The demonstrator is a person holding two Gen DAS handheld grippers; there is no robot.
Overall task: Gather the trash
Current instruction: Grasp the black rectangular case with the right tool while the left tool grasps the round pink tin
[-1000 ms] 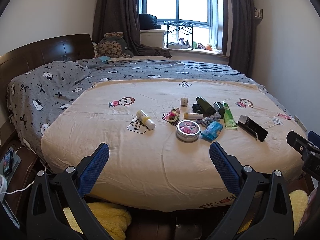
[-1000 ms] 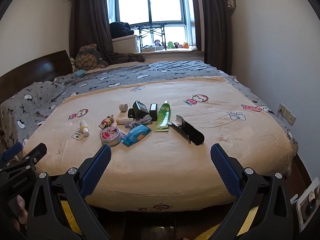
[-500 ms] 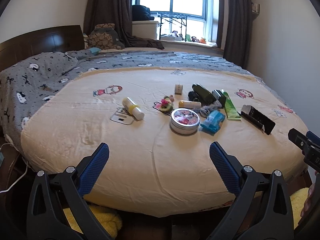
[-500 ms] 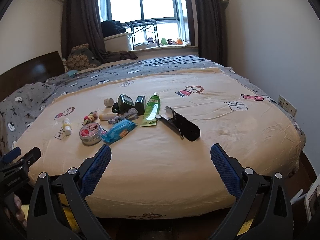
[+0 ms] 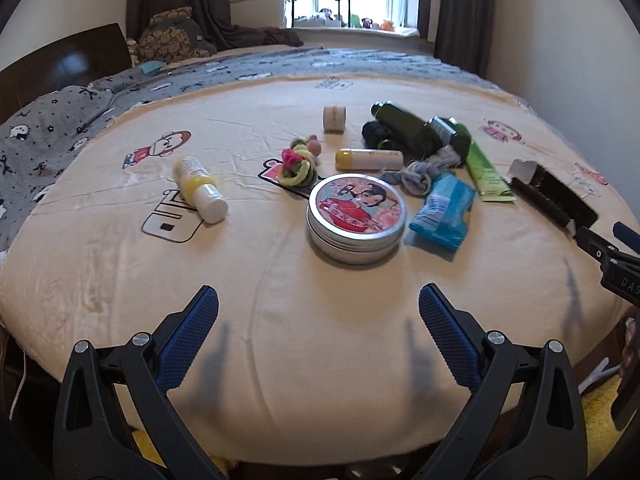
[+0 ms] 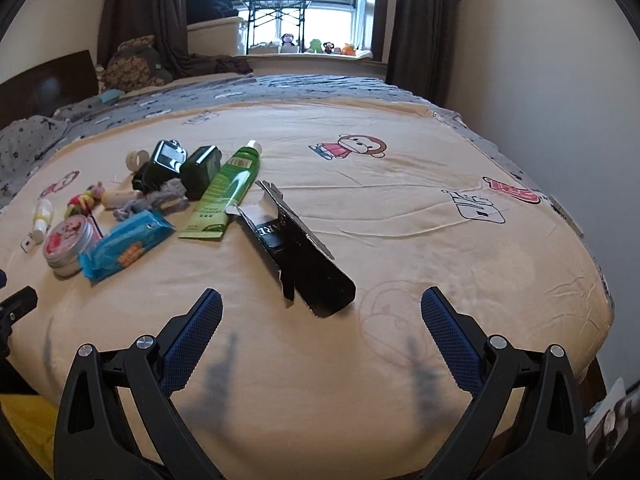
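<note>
Small items lie scattered on a cream bedsheet (image 5: 320, 340). My left gripper (image 5: 318, 308) is open over the sheet, just short of a round tin (image 5: 356, 216) with a pink picture lid. Beside the tin lie a blue wipes pack (image 5: 442, 210), a yellow-and-white bottle (image 5: 200, 188), a green tube (image 5: 486, 172) and dark green bottles (image 5: 416, 128). My right gripper (image 6: 320, 312) is open, with the near end of a torn black carton (image 6: 296, 248) just ahead between its fingers. The green tube (image 6: 226, 196) and blue wipes pack (image 6: 124, 246) lie to its left.
A grey patterned quilt (image 5: 48, 132) covers the bed's far and left side. A wooden headboard (image 5: 60, 68) stands at the left, a window sill (image 6: 312, 54) with toys at the back, a wall (image 6: 560, 100) at the right. Yellow fluffy slippers (image 5: 600, 404) lie below the bed edge.
Both grippers have moved forward and lower over the bed, so the items now look much closer. Both stayed open.
</note>
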